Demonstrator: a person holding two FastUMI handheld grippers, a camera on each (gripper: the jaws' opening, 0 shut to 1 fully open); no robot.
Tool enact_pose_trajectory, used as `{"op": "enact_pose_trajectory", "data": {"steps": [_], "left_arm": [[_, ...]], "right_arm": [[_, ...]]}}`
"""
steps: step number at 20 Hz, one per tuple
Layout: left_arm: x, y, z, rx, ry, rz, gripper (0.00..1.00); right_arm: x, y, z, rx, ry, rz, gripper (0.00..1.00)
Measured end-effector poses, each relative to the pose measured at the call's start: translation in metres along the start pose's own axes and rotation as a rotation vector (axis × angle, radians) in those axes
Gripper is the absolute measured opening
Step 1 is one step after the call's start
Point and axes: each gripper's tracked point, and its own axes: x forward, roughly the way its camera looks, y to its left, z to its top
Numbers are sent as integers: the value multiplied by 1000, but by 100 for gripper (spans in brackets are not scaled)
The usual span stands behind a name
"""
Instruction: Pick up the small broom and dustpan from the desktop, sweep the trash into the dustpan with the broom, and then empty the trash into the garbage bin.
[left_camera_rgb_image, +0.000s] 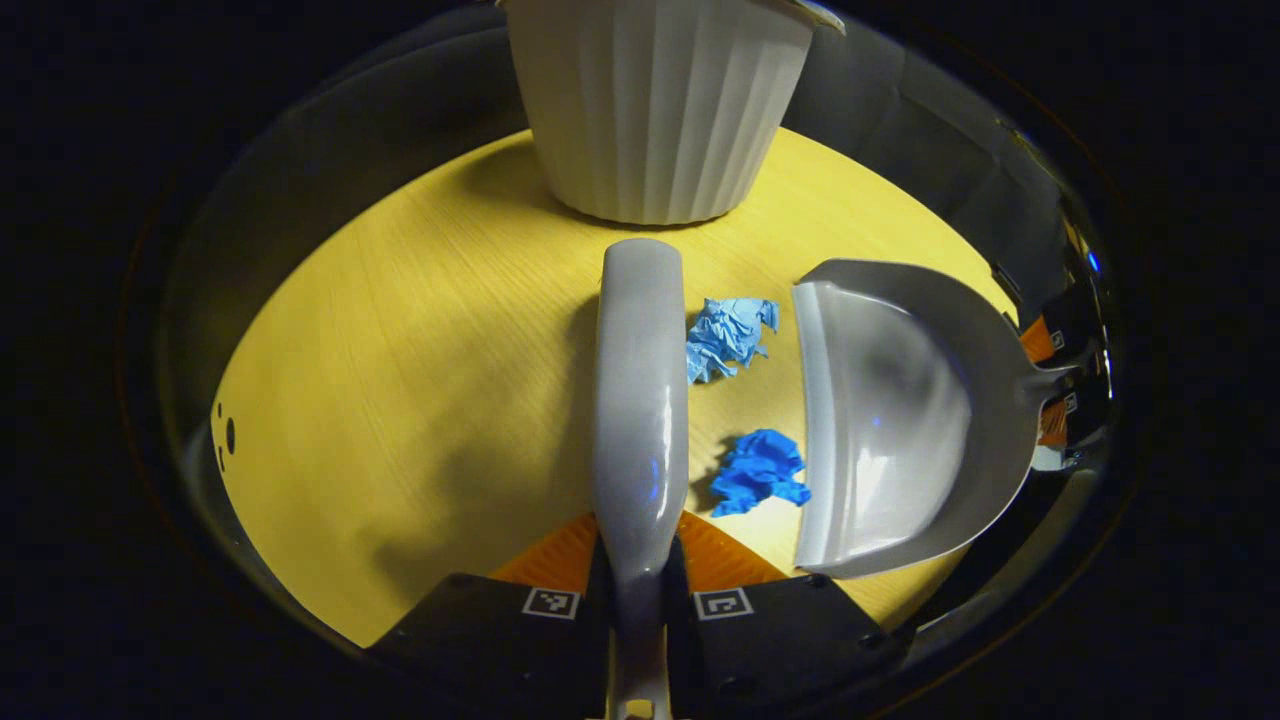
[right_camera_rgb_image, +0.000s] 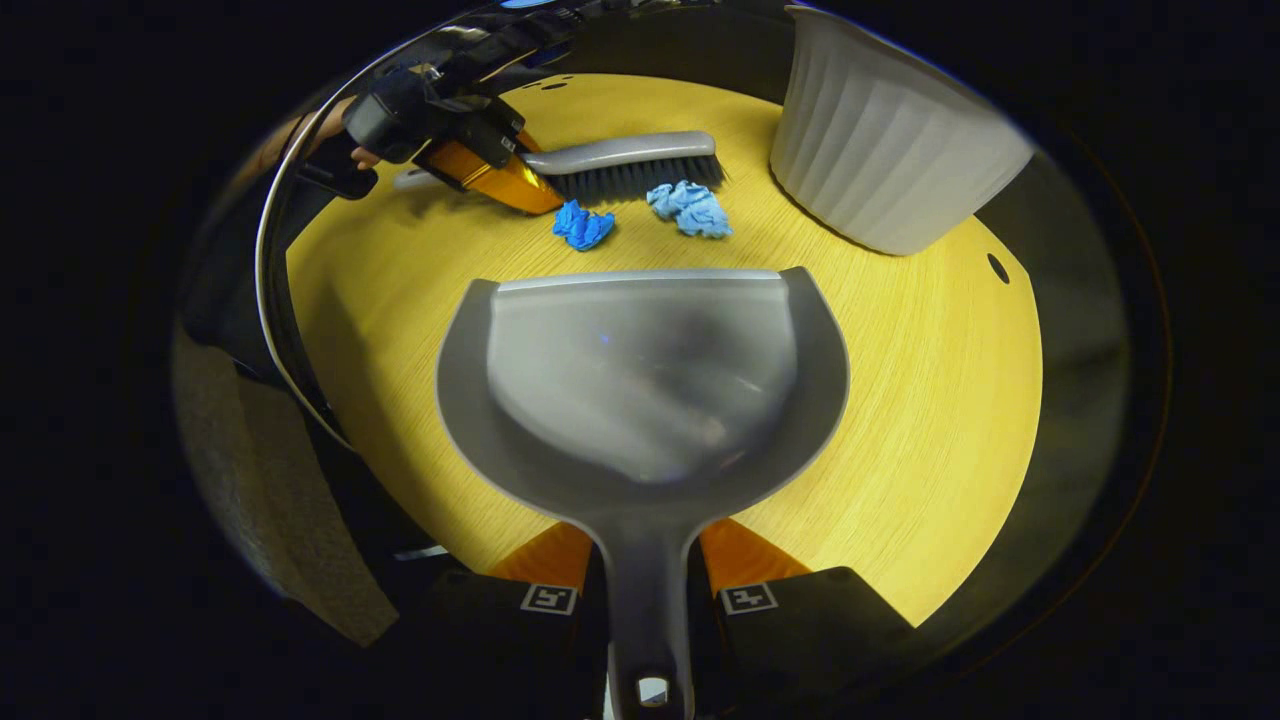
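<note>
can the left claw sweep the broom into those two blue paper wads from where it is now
Probably yes. The left claw grips the broom, both blue paper wads lie right beside its bristle side, and the dustpan waits open beyond them.

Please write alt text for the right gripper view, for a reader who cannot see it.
The right tool holds a grey dustpan on a yellow desktop. Beyond it lie two blue paper wads, the broom in the left tool, and a white ribbed bin.

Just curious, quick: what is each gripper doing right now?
Left gripper: shut on the broom.
Right gripper: shut on the dustpan.
</note>
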Motion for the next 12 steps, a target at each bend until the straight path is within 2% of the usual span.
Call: {"op": "enact_pose_trajectory", "data": {"steps": [5, 6, 9, 11, 12], "left_arm": [[-5, -56, -4, -94, -20, -149, 31], [-5, -64, -6, -88, -19, -179, 28], [-13, -87, -7, -26, -26, -242, 27], [-23, -85, -1, -15, -63, -232, 30], [-27, -77, 4, -25, -85, -201, 27]], "right_arm": [[1, 1, 1, 5, -9, 0, 37], [1, 0, 3, 6, -15, 0, 37], [3, 0, 3, 7, -41, -4, 37], [3, 0, 3, 30, -59, -16, 37], [3, 0, 3, 56, -63, -20, 37]]}}
